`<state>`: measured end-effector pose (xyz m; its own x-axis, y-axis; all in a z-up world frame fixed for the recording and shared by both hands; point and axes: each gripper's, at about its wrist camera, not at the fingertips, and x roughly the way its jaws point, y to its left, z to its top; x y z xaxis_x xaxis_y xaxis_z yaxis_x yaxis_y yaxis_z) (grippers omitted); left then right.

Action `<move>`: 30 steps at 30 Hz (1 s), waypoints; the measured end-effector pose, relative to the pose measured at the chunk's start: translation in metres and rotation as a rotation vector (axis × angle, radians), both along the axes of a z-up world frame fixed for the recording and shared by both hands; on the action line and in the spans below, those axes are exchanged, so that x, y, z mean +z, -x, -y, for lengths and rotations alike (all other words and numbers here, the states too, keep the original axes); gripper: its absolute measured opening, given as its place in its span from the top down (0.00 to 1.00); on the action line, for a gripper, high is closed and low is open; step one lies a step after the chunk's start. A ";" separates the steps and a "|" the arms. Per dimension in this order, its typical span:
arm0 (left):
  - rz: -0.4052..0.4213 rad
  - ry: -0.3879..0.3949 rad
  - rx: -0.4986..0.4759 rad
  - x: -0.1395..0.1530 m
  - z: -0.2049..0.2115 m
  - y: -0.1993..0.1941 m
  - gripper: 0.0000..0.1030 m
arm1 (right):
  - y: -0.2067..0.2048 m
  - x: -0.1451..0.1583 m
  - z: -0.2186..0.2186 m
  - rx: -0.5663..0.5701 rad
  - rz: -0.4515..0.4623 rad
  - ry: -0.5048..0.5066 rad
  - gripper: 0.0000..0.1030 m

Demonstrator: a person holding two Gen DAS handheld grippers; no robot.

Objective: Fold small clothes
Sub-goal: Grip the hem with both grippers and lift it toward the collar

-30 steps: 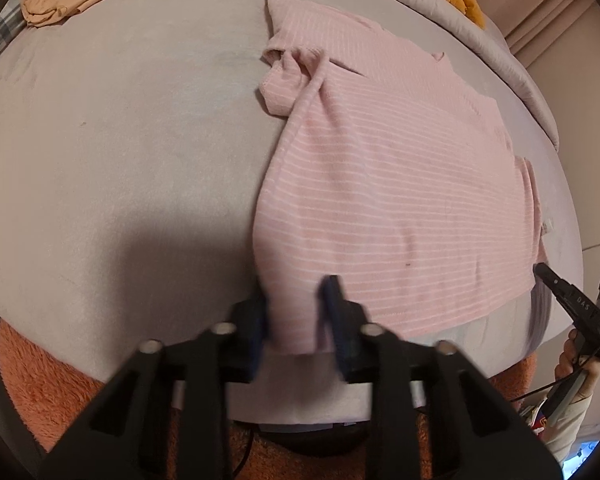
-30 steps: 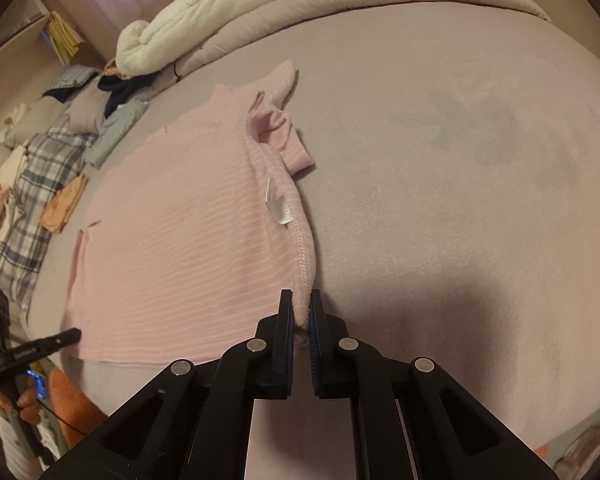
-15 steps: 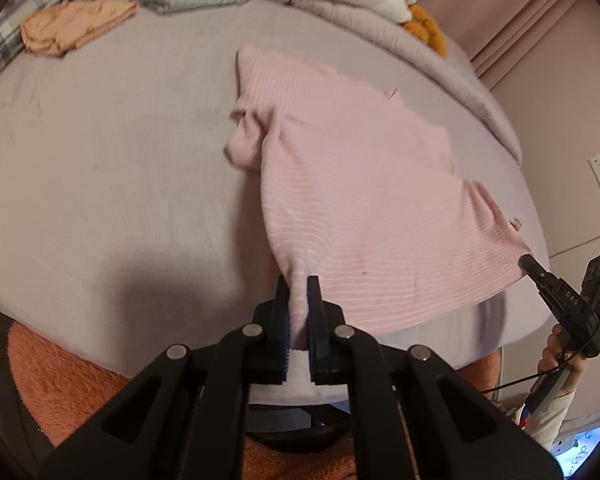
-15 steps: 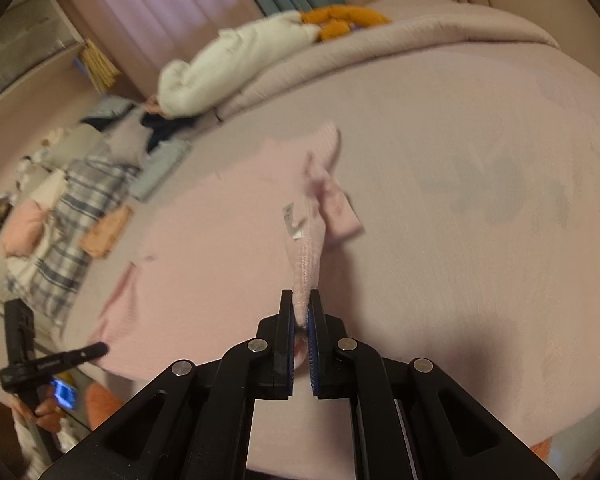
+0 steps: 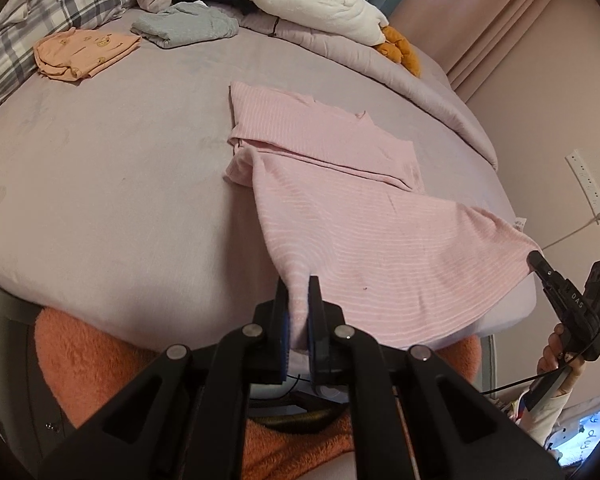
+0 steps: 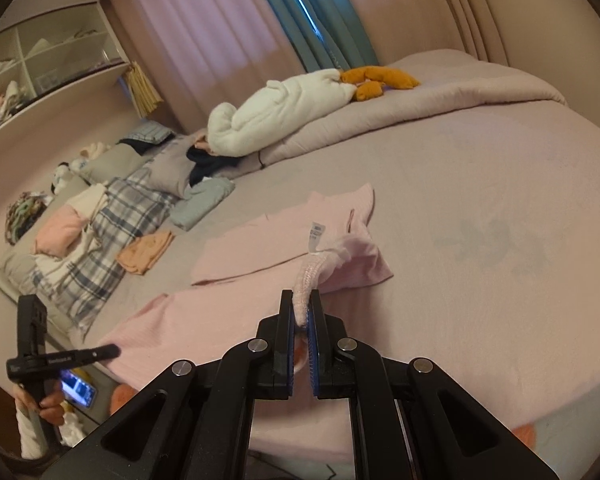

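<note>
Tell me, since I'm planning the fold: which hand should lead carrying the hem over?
Neither clearly. Left gripper and right gripper each have jaws shut on a hem corner of the pink shirt; likely both move together.

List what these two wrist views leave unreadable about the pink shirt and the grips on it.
- Pink shirt hem corners: pinched inside left gripper and right gripper, pads cover them.
- Care tag print: too small, right wrist view.
- Shirt's underside: hidden by its own cloth, both views.
</note>
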<state>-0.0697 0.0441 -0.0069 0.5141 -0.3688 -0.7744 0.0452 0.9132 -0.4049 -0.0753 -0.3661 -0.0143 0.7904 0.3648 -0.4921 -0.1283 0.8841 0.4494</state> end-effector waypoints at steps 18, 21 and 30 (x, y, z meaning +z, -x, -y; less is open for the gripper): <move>-0.021 0.033 0.029 0.003 -0.010 0.019 0.94 | 0.026 -0.004 -0.002 -0.045 -0.004 -0.021 0.93; -0.030 0.035 0.041 0.002 -0.011 0.009 0.94 | 0.018 -0.007 0.003 -0.055 -0.017 -0.038 0.93; -0.031 0.033 0.061 0.001 -0.011 -0.024 0.94 | -0.015 -0.007 0.004 -0.047 -0.037 -0.029 0.93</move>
<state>-0.0454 0.0554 -0.0059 0.5120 -0.3634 -0.7783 -0.0231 0.8999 -0.4354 -0.0605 -0.3701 -0.0216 0.7887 0.3423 -0.5106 -0.0698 0.8751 0.4789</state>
